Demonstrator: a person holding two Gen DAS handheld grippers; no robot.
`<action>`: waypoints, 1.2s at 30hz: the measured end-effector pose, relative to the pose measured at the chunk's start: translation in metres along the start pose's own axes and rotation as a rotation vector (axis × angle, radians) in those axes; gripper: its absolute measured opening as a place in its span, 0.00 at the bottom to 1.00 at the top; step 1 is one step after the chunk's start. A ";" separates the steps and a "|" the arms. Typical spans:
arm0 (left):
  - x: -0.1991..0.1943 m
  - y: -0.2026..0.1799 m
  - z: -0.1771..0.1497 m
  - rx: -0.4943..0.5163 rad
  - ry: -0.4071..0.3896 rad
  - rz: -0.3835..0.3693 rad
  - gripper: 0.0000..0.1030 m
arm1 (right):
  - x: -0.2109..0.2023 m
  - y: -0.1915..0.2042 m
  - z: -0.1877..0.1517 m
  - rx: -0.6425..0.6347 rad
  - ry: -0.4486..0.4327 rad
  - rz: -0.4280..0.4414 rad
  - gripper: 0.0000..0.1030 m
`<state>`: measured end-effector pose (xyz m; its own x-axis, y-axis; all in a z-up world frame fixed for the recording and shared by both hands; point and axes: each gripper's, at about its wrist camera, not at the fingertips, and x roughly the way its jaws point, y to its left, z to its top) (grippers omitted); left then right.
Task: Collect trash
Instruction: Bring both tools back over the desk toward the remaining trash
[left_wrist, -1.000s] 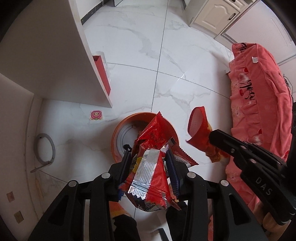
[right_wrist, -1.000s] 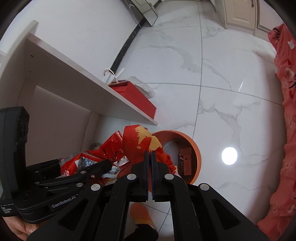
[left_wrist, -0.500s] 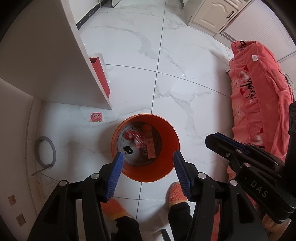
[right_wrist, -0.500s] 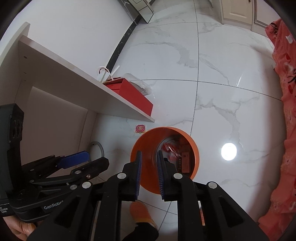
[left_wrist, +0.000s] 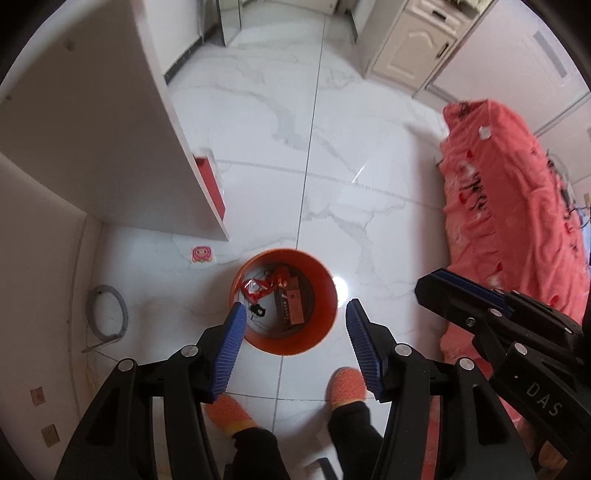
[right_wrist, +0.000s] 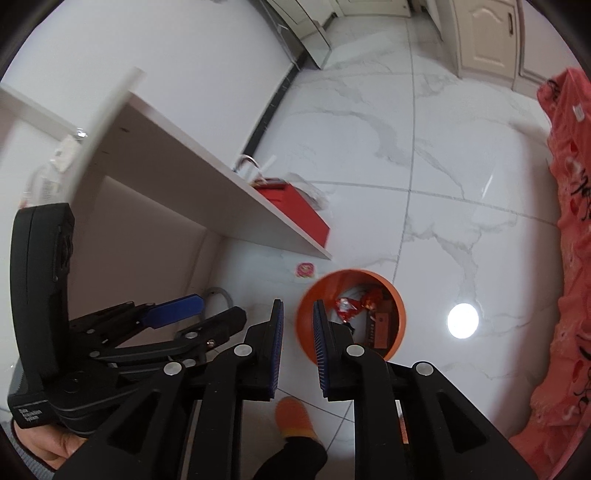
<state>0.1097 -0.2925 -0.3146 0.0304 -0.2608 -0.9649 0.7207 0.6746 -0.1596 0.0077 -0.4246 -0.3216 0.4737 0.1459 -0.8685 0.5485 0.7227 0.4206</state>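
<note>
Trash lies in the bin (left_wrist: 328, 295), nothing in my grippers.

The bin is a round orange bucket standing upright on the white marble floor (left_wrist: 369, 166), just off the corner of the white shelf (left_wrist: 110, 147). Inside it, a crumpled red wrapper (left_wrist: 258, 287) lies at the far side of the bottom, a flat brown box (left_wrist: 293, 306) beside it, and a small dark scrap (left_wrist: 257, 310) nearer me. My left gripper (left_wrist: 291, 345) and right gripper (right_wrist: 298, 345) both hang above the bin, jaws apart and bare.
</note>
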 end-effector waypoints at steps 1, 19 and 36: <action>-0.010 -0.001 -0.001 -0.005 -0.013 -0.001 0.56 | -0.018 0.011 0.002 -0.014 -0.016 0.014 0.17; -0.221 0.018 -0.058 -0.153 -0.335 0.110 0.67 | -0.180 0.160 0.005 -0.318 -0.151 0.212 0.32; -0.309 0.101 -0.130 -0.399 -0.480 0.276 0.67 | -0.182 0.282 -0.008 -0.570 -0.129 0.348 0.39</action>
<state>0.0833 -0.0544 -0.0597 0.5463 -0.2581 -0.7968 0.3349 0.9393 -0.0746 0.0709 -0.2417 -0.0469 0.6549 0.3779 -0.6544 -0.0828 0.8966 0.4350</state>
